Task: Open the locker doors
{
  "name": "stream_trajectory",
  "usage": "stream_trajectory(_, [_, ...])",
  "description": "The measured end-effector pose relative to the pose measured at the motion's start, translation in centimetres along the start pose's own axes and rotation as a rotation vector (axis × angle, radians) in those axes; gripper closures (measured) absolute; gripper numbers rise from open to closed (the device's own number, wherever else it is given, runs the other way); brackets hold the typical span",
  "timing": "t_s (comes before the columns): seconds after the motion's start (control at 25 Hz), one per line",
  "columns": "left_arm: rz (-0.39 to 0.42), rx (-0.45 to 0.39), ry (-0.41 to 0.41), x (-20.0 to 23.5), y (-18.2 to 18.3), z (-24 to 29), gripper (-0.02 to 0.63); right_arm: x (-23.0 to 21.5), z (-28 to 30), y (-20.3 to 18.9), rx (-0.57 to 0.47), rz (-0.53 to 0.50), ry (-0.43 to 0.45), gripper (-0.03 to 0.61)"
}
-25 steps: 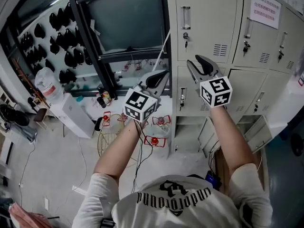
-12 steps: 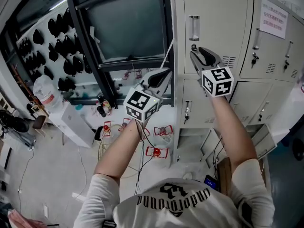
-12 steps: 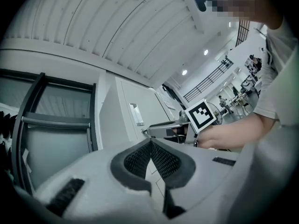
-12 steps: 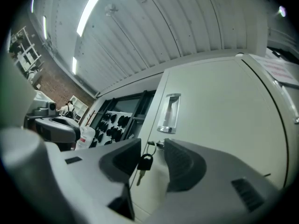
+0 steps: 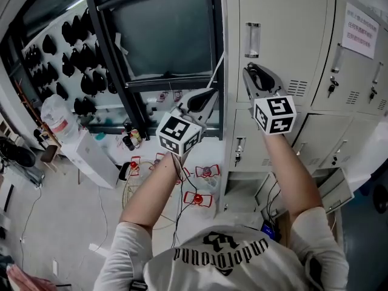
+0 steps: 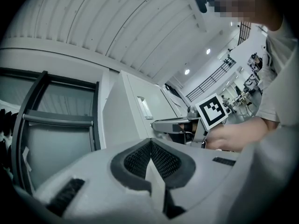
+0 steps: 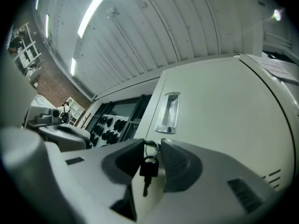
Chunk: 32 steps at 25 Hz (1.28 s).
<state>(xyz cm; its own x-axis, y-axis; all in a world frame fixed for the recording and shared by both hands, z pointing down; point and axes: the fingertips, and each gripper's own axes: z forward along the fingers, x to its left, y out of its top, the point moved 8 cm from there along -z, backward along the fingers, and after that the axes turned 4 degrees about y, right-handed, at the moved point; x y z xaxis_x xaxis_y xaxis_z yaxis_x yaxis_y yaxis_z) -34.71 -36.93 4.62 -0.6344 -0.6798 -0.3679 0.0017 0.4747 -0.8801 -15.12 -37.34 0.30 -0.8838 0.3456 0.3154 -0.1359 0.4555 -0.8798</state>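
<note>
The pale grey upper locker door (image 5: 285, 35) stands closed, with a recessed metal handle (image 5: 253, 39) and a lock below it. My right gripper (image 5: 248, 70) has its tips at that lock. In the right gripper view a dark key (image 7: 148, 166) hangs on a ring in the gap of the right gripper (image 7: 152, 148), below the handle (image 7: 168, 112); the jaws are closing around it with some gap still showing. My left gripper (image 5: 211, 94) hovers left of the lockers, beside the window frame. In its own view the left gripper (image 6: 150, 146) is shut and holds nothing.
More closed locker doors (image 5: 351, 83) run to the right, one with a paper notice (image 5: 359, 22). A lower door (image 5: 336, 190) hangs open at bottom right. A dark window frame (image 5: 121, 53) stands left of the lockers. Red objects (image 5: 197, 197), cables and a white box (image 5: 91, 153) lie on the floor.
My right gripper has risen from the lower locker row to the upper door's lock, and its jaws have narrowed around the key. The left gripper stayed roughly where it was.
</note>
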Motion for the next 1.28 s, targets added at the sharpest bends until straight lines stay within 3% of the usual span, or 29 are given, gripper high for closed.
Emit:
stream_trajectory(0.44, [-0.02,-0.01,-0.019,-1.7,0.9,-2.1,0.606,1.2,-3.1,1.4,0.009,0.0,-0.017,0.471])
stream_trajectory(0.64, [-0.044,-0.024,-0.066,-4.1,1.6,-2.5,0.606,2.0,-7.0,3.3,0.016,0.009,-0.036,0.479])
stream_trajectory(0.92, [-0.08,-0.054,-0.127,-8.0,2.7,-1.1,0.606,1.3,-12.8,5.4,0.029,0.048,-0.023,0.482])
stream_trajectory(1.28, [-0.089,-0.069,-0.14,-12.6,3.8,2.5,0.606,-1.9,-20.3,7.4,0.018,0.086,0.037,0.472])
